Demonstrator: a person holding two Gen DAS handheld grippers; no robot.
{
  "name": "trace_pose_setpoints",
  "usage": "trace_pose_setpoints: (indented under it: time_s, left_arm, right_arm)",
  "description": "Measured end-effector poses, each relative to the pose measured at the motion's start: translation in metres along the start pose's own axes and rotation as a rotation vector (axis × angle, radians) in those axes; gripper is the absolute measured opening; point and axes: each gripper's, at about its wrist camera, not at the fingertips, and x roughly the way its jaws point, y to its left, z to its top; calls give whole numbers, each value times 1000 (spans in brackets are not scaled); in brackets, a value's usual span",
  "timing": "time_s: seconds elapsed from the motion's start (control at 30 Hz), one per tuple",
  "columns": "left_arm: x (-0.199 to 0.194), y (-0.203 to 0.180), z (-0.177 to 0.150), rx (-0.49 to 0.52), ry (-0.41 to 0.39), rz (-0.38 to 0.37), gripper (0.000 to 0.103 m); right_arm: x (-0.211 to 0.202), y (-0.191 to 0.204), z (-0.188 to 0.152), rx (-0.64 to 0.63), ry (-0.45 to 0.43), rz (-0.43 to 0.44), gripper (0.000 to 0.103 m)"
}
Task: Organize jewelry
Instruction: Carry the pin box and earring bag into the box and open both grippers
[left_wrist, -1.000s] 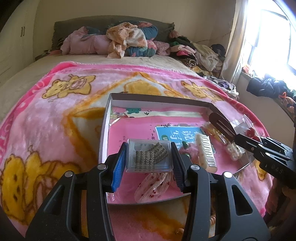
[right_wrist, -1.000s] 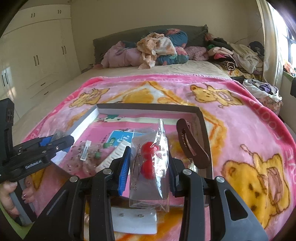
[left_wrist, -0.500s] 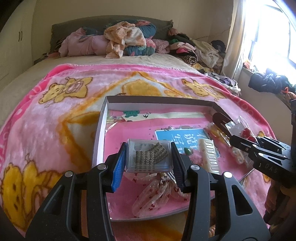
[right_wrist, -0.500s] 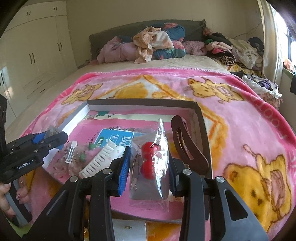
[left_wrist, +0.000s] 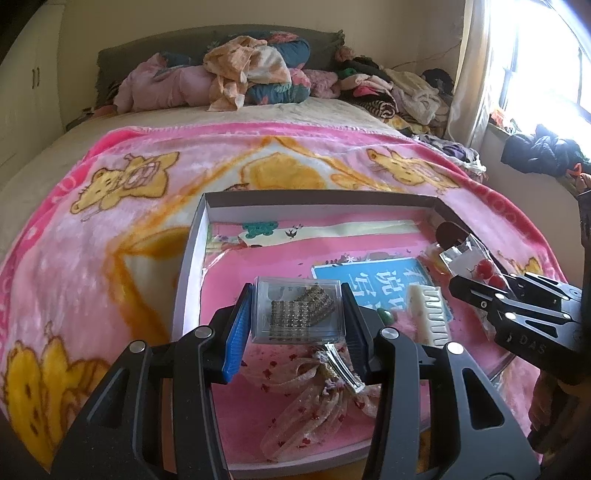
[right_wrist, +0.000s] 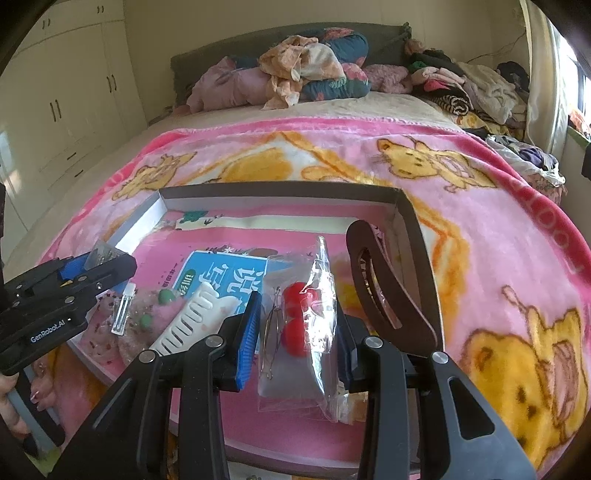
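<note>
My left gripper (left_wrist: 297, 317) is shut on a small clear plastic case (left_wrist: 298, 310) holding a beaded band, held above the near left part of a shallow grey cardboard box (left_wrist: 192, 240) with a pink lining. My right gripper (right_wrist: 297, 325) is shut on a clear bag of red ball earrings (right_wrist: 297, 325), held over the box's near right part (right_wrist: 402, 206). In the box lie a white comb (right_wrist: 192, 321), a brown hair clip (right_wrist: 384, 288), a pink ribbon bow (left_wrist: 314, 410) and a small clear vial (right_wrist: 123, 314). The right gripper and its bag (left_wrist: 476, 266) show at the right of the left wrist view.
The box sits on a pink bear-print blanket (left_wrist: 110, 240) on a bed. Piled clothes and bedding (left_wrist: 240, 74) lie at the headboard and along the right wall under a window (left_wrist: 546, 55). White wardrobes (right_wrist: 55, 110) stand at the left. A hand (right_wrist: 11, 402) holds the left gripper's handle.
Both grippers have moved forward over the box with their loads still held. The box and its contents now sit closer and lower in both views.
</note>
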Motion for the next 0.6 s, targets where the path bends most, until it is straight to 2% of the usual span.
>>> trace_pose_setpoints:
  time_s: [0.3, 0.53, 0.6]
  left_arm:
    - [5, 2, -3, -16, 13, 7, 37]
    - [5, 2, -4, -20, 16, 17, 37]
    - [5, 2, -6, -23, 18, 21, 40]
  right_arm:
    - [4, 1, -3, 5, 9, 5, 35]
    - [-10, 1, -5, -4, -39, -4, 54]
    - [-17, 2, -7, -8, -59, -9, 59]
